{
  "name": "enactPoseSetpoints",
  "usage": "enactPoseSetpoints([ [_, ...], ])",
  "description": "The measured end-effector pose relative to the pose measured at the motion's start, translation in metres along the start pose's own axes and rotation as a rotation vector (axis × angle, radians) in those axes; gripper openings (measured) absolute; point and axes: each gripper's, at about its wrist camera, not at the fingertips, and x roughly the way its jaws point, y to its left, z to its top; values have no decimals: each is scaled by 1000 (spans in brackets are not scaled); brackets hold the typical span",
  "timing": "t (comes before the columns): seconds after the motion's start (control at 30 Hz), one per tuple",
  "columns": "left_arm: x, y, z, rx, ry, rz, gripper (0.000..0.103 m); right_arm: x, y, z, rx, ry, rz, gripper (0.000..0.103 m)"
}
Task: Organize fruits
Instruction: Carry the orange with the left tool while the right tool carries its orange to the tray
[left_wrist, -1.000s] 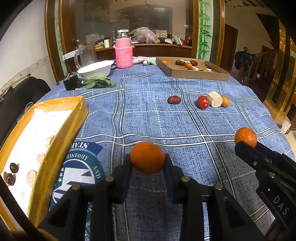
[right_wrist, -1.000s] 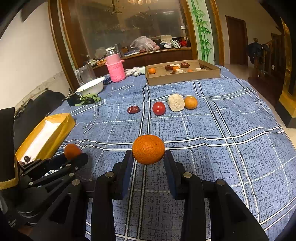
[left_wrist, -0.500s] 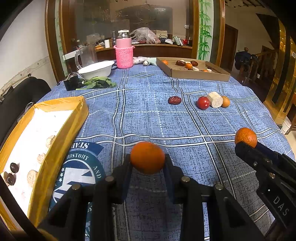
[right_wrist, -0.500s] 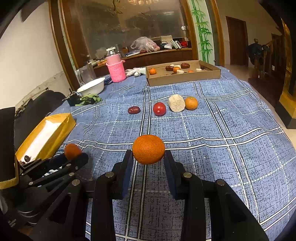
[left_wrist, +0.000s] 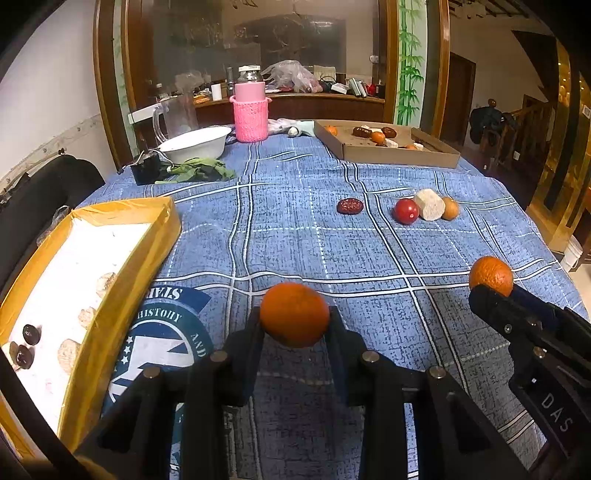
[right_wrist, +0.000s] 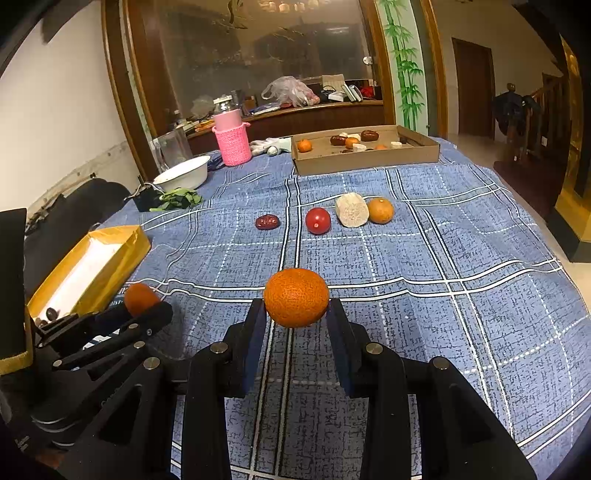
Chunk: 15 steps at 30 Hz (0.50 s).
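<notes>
My left gripper (left_wrist: 294, 325) is shut on an orange tangerine (left_wrist: 294, 314), held above the blue checked tablecloth. My right gripper (right_wrist: 296, 314) is shut on another tangerine (right_wrist: 296, 297); it also shows in the left wrist view (left_wrist: 490, 275). A row lies mid-table: a red date (right_wrist: 267, 222), a red tomato (right_wrist: 317, 220), a pale cut chunk (right_wrist: 351, 209) and a small orange (right_wrist: 380, 210). A yellow-rimmed box (left_wrist: 122, 258) at the left holds dates and pale slices. A brown cardboard tray (right_wrist: 369, 160) at the back holds several fruits.
A white bowl (left_wrist: 195, 142), green leaves (left_wrist: 199, 171), a glass jug (left_wrist: 177, 114) and a pink-sleeved jar (left_wrist: 251, 110) stand at the back left. A black chair (left_wrist: 40, 192) is at the left. The table edge falls off at the right.
</notes>
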Motion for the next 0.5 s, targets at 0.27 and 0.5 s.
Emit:
enactPoseSetpoints([
  [0.27, -24, 36, 5, -57, -13, 1, 35, -8, 19, 6, -48, 1, 44, 33],
  [0.5, -53, 132, 13, -191, -66, 132, 35, -10, 94, 30, -177, -13, 200, 33],
])
